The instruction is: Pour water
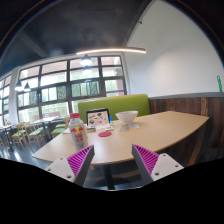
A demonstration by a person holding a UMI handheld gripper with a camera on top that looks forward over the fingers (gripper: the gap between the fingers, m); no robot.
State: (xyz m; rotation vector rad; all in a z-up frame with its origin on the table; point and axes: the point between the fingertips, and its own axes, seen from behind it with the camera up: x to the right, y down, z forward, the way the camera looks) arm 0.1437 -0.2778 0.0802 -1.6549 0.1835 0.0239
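While wide open, tool (113,160) holds nothing, above table (150,135).

Big light wooden table (120,140), curved edge.
On it: bottle (76,130) near left, white bowl (127,117) far, laptop-ish screen (98,118) beside it.

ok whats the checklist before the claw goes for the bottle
1. Claw open: ok, its fingers stand apart with nothing between them.
2. Bottle in view: ok, it stands upright on the table, beyond the left finger.
3. Bowl in view: ok, upright further back on the table, apart from the bottle.
4. Path to the bottle: ok, only bare table edge lies between it and the fingers.
5. Bottle cap off: cannot tell.
6. Water level in the bottle: cannot tell.
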